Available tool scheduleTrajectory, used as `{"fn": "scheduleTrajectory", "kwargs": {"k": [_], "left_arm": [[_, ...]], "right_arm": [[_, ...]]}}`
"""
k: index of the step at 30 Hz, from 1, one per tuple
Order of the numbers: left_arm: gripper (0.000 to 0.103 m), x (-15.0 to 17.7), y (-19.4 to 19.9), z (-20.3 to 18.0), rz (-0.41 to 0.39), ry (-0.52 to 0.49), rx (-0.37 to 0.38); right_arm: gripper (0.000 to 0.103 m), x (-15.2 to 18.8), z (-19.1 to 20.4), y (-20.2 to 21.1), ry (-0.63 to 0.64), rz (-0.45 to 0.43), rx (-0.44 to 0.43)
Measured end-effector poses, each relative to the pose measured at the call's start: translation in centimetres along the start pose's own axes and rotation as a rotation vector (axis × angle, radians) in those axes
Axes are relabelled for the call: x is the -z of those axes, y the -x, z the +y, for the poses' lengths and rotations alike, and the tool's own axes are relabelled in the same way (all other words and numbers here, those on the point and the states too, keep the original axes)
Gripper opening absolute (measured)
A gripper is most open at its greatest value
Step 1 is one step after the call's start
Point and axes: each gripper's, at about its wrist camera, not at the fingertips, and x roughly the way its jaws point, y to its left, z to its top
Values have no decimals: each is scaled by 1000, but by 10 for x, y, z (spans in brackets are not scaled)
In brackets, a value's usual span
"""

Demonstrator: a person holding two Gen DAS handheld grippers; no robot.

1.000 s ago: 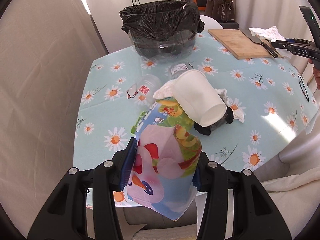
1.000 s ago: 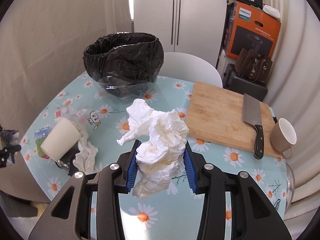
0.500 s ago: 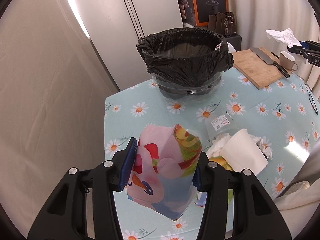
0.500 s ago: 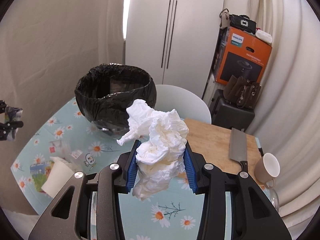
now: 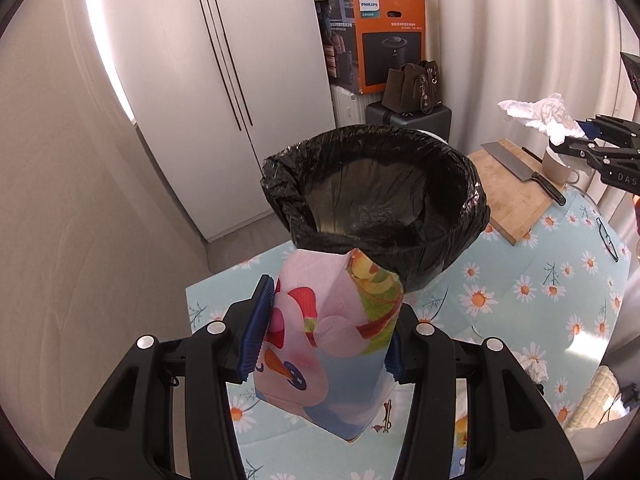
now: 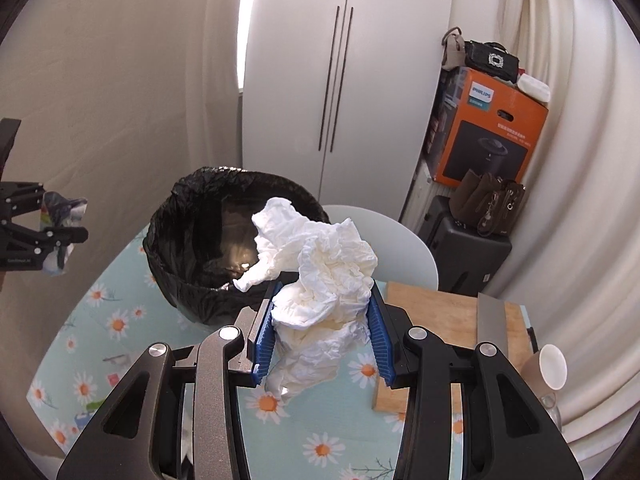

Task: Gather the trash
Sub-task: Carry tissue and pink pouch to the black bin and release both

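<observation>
An orange PHILIPS box [image 5: 380, 36] stands behind the black-lined bin [image 5: 376, 208], near which the left gripper [image 5: 326, 332] clamps a glossy cartoon-printed wrapper [image 5: 328, 344] and the right gripper [image 6: 322, 336] clamps crumpled white tissue [image 6: 320, 280].

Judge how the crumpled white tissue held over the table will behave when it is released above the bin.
The crumpled tissue in the right hand-held gripper looks very light, so it may drift. Its loose folds suggest it is floppy and could snag on the black bin liner rim. It is unlikely to roll or break.
</observation>
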Motion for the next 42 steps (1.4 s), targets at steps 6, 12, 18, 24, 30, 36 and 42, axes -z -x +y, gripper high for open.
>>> {"fn": "scheduleTrajectory", "kwargs": {"k": [6,12,18,24,30,36,42], "left_arm": [[49,-45,-26,14,-71,-38,99],[75,-81,-55,22,-156,-34,179],[97,-90,-68,17,-214,14,204],[97,-74,-71,10,-180,16,204],[97,-47,-61,12,-138,46,163],[97,-20,-48,7,-92,87,124],[97,5,-35,-5,-51,120,78]], "right_arm": [[38,-22,15,-25,2,24,5],[43,-40,24,-50,-44,27,-32],[87,-41,30,-66,-84,40,-24],[86,-29,31,-62,-89,59,-43],[86,-14,27,-53,-102,82,-48],[86,0,23,-37,-78,93,-67],[86,17,18,-21,-65,103,-107]]}}
